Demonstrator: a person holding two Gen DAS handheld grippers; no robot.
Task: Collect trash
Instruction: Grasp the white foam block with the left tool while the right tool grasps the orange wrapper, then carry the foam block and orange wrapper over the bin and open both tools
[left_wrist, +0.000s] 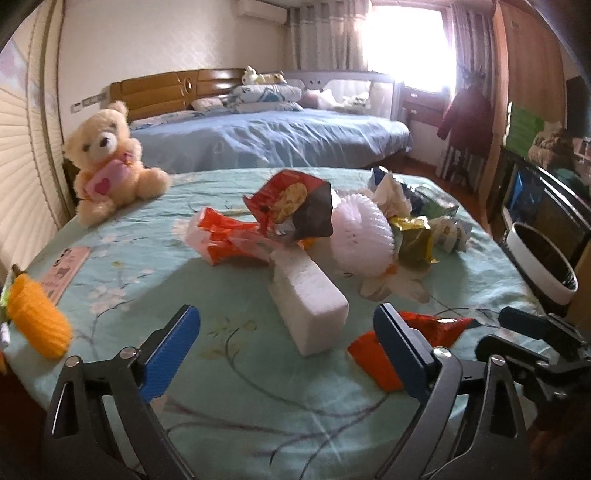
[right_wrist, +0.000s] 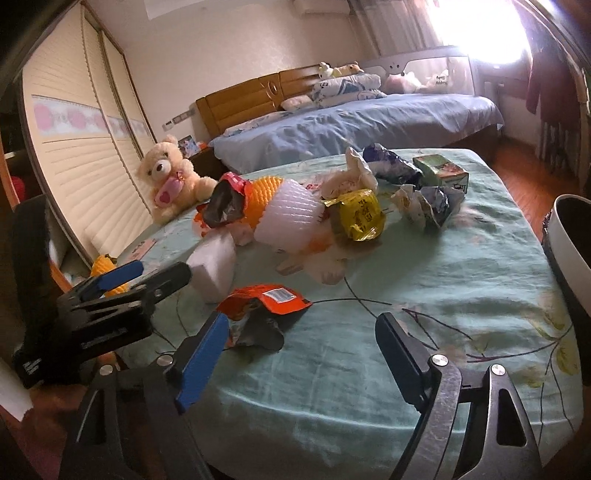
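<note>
- I'm holding the left tongs (left_wrist: 286, 345) spread wide with nothing between the pads, hovering low over the near part of the tabletop (left_wrist: 229, 417).
- I'm looking past them at the white foam block (left_wrist: 308, 301), lying straight ahead between the open pads: I'm judging it light, stiff but crumbly, so I'd be pinching it gently across its narrow sides.
- I'm seeing the orange wrapper (right_wrist: 264, 300) just right of the block, flat and crinkled on the cloth; it looks featherlight and slippery, so I'd be going for the raised, folded edge.
- I'm keeping the right tongs (right_wrist: 301, 349) spread too, empty, with that wrapper just beyond the left pad.
- I'm noting the main trash pile (right_wrist: 306, 214) farther back mid-tabletop: foam netting, foil packets, crumpled paper, all soft and springy.
- I'm spotting the white bin (right_wrist: 565, 254) at the right edge.
</note>
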